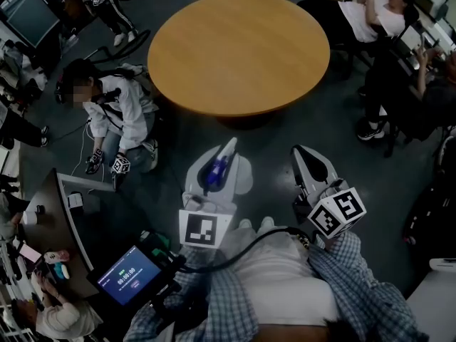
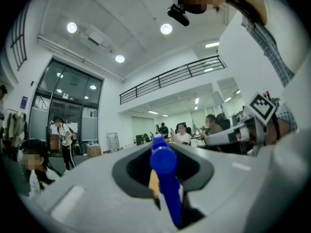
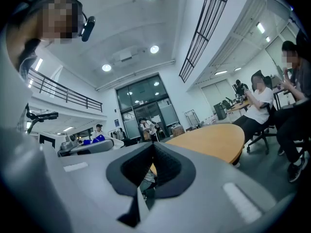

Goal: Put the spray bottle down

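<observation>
Blue spray bottle (image 2: 165, 178): gripped in the left claw (image 1: 226, 152), held in the air short of the table (image 1: 239, 52).
Grip: clenched on the bottle; release only once it stands.
Idle claw: right claw (image 3: 150, 161) pressed together, empty; keep it aside.
Wooden top: round, just ahead; set down well inside the rim.

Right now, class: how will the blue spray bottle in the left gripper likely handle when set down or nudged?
The spray bottle looks long and narrow, so probably apt to tip if nudged. It seems rigid: the left gripper pinches it without visible buckling. Its smooth-looking plastic may be slippery.
</observation>
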`<action>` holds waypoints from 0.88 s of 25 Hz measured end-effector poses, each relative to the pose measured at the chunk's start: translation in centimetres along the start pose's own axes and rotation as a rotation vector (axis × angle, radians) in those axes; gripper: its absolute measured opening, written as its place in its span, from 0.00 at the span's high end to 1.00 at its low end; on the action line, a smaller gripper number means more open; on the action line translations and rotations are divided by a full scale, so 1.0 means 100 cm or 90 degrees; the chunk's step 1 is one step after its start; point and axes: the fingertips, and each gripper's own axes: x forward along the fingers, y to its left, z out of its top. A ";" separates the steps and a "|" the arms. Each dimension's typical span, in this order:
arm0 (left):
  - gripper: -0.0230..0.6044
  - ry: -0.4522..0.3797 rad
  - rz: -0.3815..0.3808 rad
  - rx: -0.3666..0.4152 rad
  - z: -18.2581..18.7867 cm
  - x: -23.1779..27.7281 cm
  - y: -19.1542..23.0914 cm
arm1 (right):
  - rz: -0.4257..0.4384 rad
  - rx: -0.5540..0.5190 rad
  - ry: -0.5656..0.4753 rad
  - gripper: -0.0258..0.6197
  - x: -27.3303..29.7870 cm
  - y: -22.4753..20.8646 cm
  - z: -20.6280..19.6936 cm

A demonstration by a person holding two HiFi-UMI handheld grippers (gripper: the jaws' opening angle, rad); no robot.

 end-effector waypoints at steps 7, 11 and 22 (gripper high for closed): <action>0.82 -0.003 0.031 0.011 0.003 0.004 0.005 | 0.011 0.001 0.001 0.95 -0.004 -0.008 0.001; 0.82 -0.014 0.052 0.018 0.001 0.000 0.006 | 0.018 -0.001 0.002 0.95 -0.010 -0.012 -0.006; 0.82 -0.007 0.053 0.011 -0.002 0.039 -0.011 | 0.004 0.000 0.011 0.95 -0.018 -0.058 0.003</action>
